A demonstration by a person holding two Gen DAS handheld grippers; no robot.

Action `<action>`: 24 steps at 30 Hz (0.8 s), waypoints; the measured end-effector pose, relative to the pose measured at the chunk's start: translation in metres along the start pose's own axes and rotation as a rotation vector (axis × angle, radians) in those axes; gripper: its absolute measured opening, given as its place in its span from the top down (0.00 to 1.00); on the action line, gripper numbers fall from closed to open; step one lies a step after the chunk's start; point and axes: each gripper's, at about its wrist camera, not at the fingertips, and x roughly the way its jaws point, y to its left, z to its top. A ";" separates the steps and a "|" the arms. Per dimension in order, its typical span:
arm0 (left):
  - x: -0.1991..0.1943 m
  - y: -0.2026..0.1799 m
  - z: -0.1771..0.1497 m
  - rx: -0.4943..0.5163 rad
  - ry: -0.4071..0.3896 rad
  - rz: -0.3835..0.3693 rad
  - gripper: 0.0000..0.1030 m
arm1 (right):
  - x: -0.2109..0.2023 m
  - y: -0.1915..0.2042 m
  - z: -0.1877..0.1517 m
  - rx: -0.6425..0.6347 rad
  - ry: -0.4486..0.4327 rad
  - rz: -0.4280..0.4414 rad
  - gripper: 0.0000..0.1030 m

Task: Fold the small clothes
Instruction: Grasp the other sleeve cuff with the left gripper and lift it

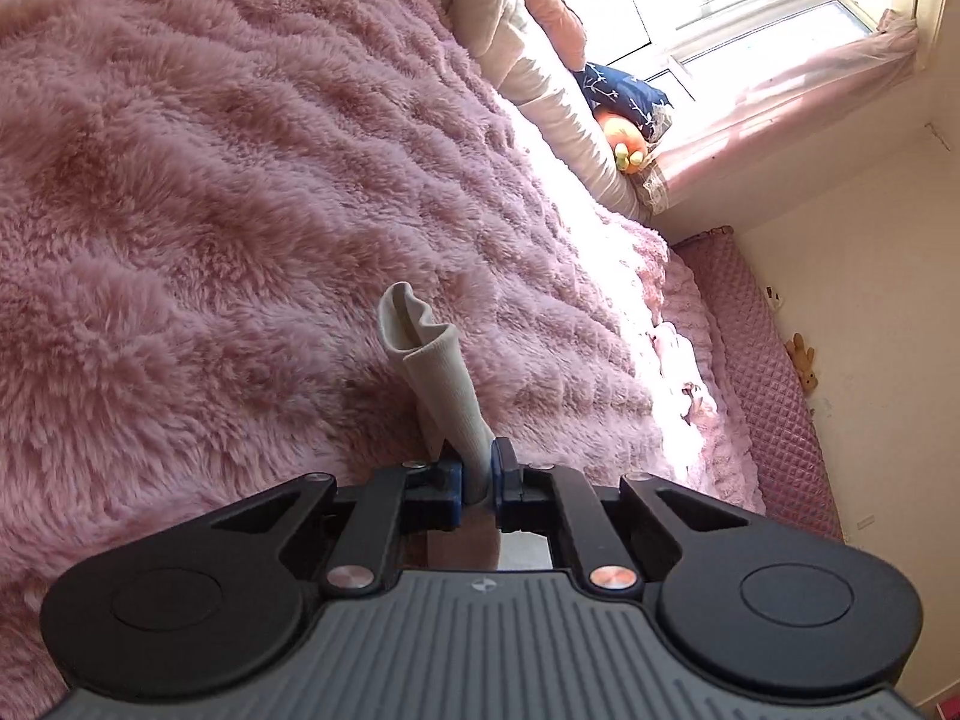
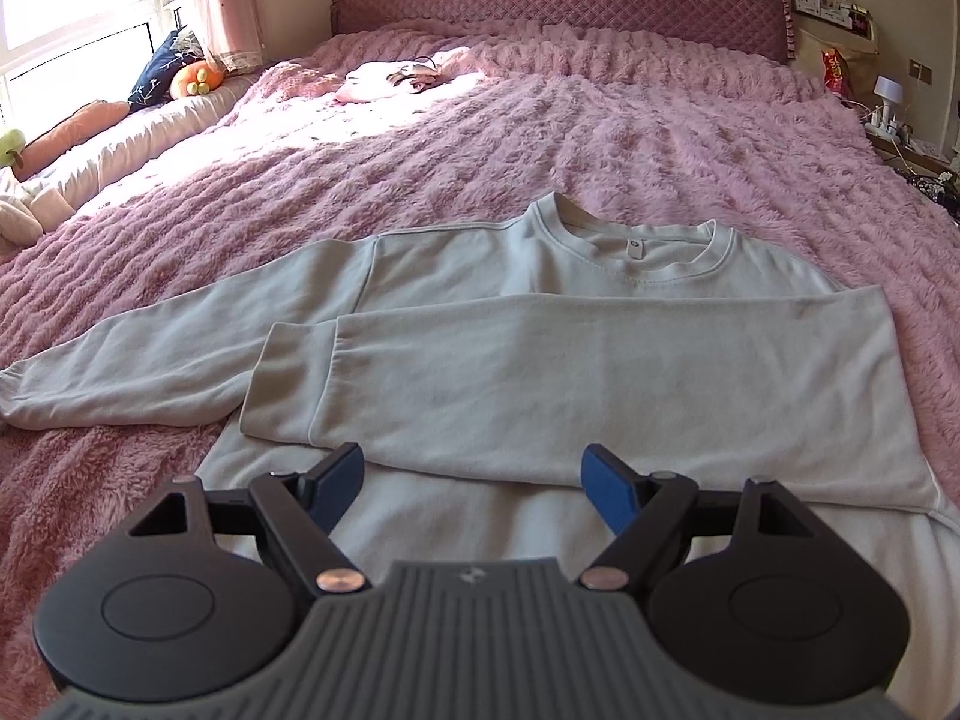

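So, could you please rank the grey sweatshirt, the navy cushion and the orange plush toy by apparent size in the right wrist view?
1. grey sweatshirt, largest by far.
2. navy cushion.
3. orange plush toy, somewhat smaller than the cushion beside it.

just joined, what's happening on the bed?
A person with two handheld grippers is folding a pale grey long-sleeved sweatshirt laid flat on the fluffy pink bedspread. One sleeve is already folded across the chest. The left gripper has its jaws clamped on the cuff of the other sleeve. The right gripper hovers open over the body, holding nothing.
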 end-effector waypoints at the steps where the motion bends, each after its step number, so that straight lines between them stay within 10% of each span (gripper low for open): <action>1: -0.003 -0.004 -0.001 0.013 -0.004 -0.011 0.91 | 0.000 0.000 0.000 -0.001 -0.001 0.002 0.27; 7: -0.011 -0.029 -0.002 0.009 -0.005 -0.075 0.91 | -0.004 -0.004 0.000 0.022 -0.012 0.009 0.27; 14: -0.014 -0.085 -0.023 -0.013 0.093 -0.320 0.91 | -0.016 -0.017 -0.001 0.050 -0.035 0.010 0.27; 24: 0.001 -0.210 -0.140 0.123 0.330 -0.565 0.91 | -0.045 -0.073 -0.015 0.139 -0.063 -0.037 0.27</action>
